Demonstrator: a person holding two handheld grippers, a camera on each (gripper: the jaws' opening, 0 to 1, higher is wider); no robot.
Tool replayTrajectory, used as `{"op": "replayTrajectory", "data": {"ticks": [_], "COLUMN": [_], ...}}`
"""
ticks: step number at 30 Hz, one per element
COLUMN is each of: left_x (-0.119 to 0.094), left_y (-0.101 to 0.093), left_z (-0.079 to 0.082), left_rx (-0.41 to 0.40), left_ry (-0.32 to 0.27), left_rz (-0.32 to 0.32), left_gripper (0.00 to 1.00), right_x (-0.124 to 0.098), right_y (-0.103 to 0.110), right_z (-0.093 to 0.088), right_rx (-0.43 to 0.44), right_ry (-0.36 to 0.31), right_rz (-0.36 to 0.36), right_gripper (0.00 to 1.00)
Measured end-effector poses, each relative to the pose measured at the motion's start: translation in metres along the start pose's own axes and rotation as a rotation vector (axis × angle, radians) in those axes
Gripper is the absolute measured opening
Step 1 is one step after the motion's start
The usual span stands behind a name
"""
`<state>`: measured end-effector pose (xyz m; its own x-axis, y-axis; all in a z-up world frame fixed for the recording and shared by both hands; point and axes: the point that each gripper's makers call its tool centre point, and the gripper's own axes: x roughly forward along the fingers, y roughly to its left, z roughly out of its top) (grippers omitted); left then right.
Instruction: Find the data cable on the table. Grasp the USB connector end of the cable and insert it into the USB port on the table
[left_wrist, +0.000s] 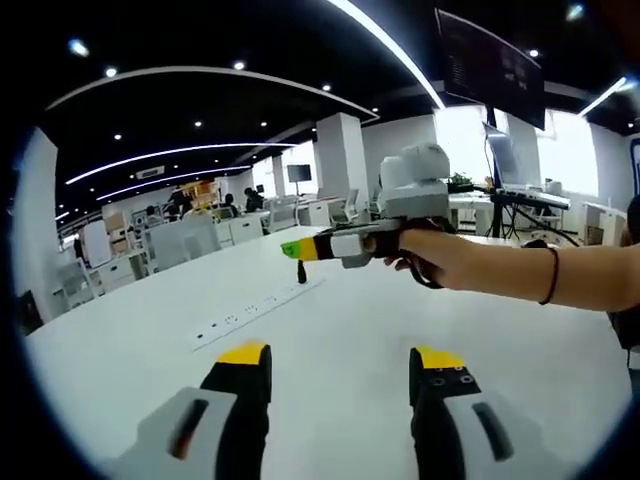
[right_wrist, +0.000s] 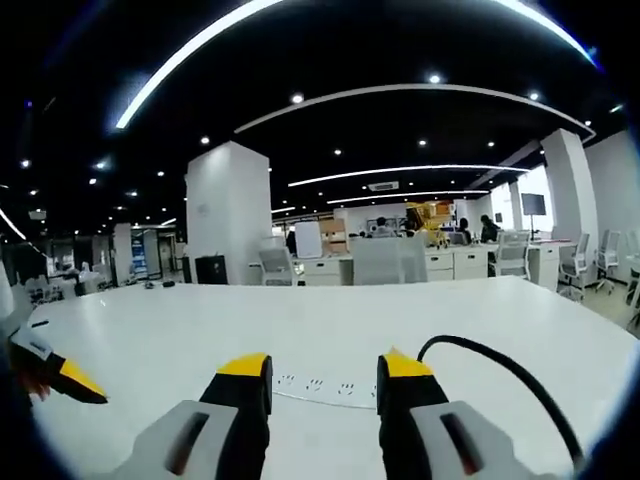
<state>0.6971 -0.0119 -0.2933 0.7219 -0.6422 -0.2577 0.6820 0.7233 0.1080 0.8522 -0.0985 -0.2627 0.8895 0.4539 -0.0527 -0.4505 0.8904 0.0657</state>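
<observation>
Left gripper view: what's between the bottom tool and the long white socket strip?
Nothing: just bare white table lies between the left tool and the flat white socket strip, in the left gripper view.

Heads up: in your right gripper view the cable (right_wrist: 520, 385) tucks its end behind the right claw (right_wrist: 325, 363) tip and runs off lower right. The power strip (right_wrist: 312, 385) ports are too tiny to tell apart.

White table (left_wrist: 350, 325) bears a white power strip (left_wrist: 255, 313).
</observation>
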Motion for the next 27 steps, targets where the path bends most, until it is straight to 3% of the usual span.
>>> {"op": "replayTrajectory", "data": {"ticks": [14,22,27], "left_x": [-0.028,-0.051,-0.072], "left_y": [0.019,0.039,0.055], "left_z": [0.005,0.002,0.001], "left_rx": [-0.024,-0.036,-0.038], "left_ry": [-0.048,-0.07,-0.096], "left_rz": [0.101,0.186,0.267], "left_gripper": [0.56,0.56,0.56], "right_x": [-0.047,-0.083,-0.117], "right_y": [0.022,0.031,0.035], "right_z": [0.031,0.041,0.049], "right_rx": [0.007,0.012,-0.014], "right_ry": [-0.122,-0.194,-0.267], "right_rz": [0.013,0.01,-0.021], "right_gripper": [0.45,0.46,0.48]}}
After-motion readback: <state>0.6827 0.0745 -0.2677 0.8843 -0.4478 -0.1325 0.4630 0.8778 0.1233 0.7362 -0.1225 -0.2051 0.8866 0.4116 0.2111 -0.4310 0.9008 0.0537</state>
